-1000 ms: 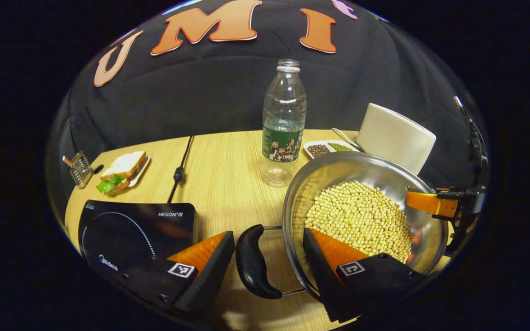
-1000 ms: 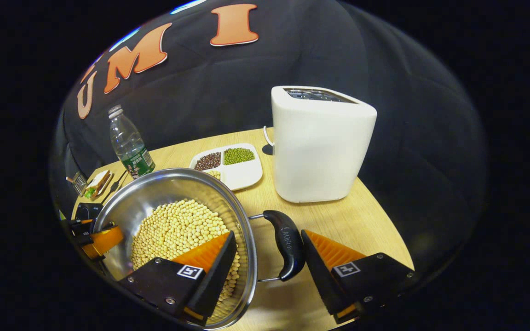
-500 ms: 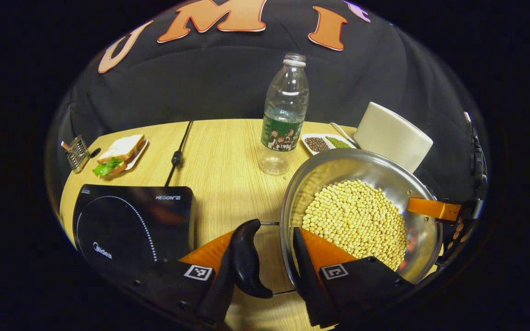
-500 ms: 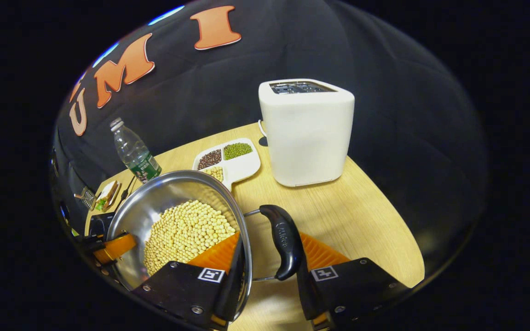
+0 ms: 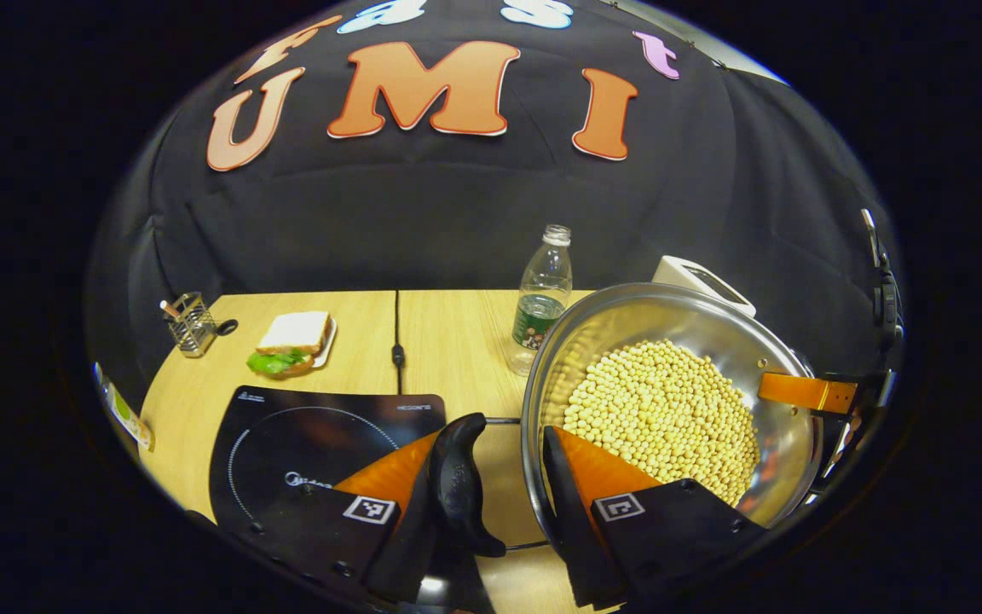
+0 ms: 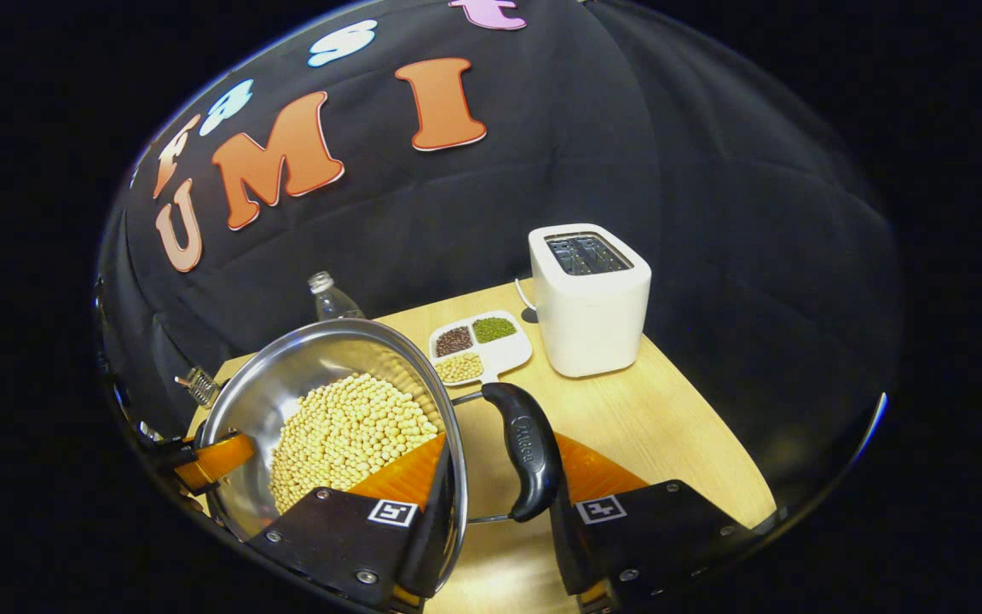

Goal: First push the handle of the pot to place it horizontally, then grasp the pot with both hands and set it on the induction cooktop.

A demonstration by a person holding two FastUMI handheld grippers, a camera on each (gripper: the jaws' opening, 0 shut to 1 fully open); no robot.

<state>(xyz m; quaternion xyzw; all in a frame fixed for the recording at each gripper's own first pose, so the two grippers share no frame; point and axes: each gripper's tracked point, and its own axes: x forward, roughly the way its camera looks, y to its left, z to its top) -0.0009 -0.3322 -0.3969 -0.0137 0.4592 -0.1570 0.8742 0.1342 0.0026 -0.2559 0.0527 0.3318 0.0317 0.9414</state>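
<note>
left gripper view: left gripper pinched on the pot's left handle, one finger outside the handle, the other inside the rim on the soybeans. pot is off the table, up beside the induction cooktop. water bottle, sandwich and toaster behind.

right gripper view: right gripper pinched on the right handle, one finger inside the rim. pot held above table. toaster and bean tray beyond.
</note>
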